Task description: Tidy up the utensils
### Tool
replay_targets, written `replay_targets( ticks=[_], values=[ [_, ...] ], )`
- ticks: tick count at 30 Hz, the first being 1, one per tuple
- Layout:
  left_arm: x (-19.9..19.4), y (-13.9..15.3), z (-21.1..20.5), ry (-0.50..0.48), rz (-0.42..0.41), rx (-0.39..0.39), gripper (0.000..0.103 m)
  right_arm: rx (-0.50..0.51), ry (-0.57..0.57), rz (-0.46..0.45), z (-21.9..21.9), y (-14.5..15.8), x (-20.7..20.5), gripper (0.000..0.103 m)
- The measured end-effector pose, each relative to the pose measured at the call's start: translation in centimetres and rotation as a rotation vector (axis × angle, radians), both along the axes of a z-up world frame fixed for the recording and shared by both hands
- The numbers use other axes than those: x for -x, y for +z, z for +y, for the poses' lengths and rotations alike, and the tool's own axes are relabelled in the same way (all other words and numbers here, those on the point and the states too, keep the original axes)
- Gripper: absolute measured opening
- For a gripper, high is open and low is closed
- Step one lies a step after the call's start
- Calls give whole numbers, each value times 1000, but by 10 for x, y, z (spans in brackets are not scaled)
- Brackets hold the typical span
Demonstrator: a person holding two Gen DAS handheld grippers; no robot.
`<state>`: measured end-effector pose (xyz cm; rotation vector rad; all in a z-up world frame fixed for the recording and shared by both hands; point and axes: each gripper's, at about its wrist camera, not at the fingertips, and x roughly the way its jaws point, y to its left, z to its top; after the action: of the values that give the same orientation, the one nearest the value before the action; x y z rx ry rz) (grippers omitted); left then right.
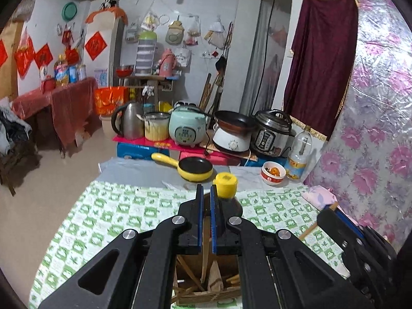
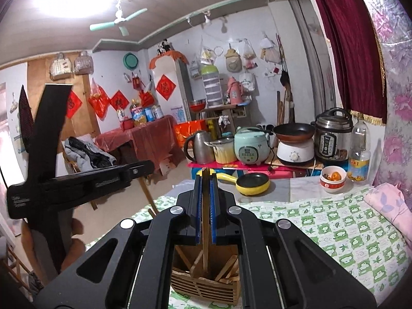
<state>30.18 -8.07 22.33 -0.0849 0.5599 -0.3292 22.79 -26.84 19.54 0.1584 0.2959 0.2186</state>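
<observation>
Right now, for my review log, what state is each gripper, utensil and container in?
Right gripper: shut on a wooden stick, upright over the holder.
Left gripper: nearly closed; a thin wooden utensil between its fingers, grip unclear.
Wooden utensil holder: upright, open-topped, holding several leaning wooden utensils.
Yellow pan: upright, looks empty.
Red-and-white bowl: upright, holding something orange.

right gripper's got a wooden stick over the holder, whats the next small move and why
Probably lower the right gripper straight down, then open. Its jaws pinch an upright wooden utensil whose lower end already reaches into the slatted wooden holder among others.
</observation>
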Motion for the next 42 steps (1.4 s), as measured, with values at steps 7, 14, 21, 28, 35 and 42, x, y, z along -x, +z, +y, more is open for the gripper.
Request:
replay_targets(
  ticks=[7, 14, 21, 28, 35, 42],
  values=[
    [-11, -20, -2, -14, 50, -13, 6, 33, -15, 85, 5, -21, -25, 7],
    [-22, -34, -1, 1, 101, -34, 20, 16, -8, 107, -2, -25, -26, 17],
    [-21, -34, 7, 22, 97, -12, 72, -1, -22, 110, -7, -24, -24, 37],
    [-17, -29, 14, 57, 88, -12, 90, 2, -63, 105, -9, -21, -18, 65],
    [0, -18, 25, 95, 61, -29, 91, 24, -77, 79, -7, -8, 2, 72],
    [34, -4, 31, 120, 16, -54, 91, 33, -64, 24, 1, 8, 36, 73]
  ],
)
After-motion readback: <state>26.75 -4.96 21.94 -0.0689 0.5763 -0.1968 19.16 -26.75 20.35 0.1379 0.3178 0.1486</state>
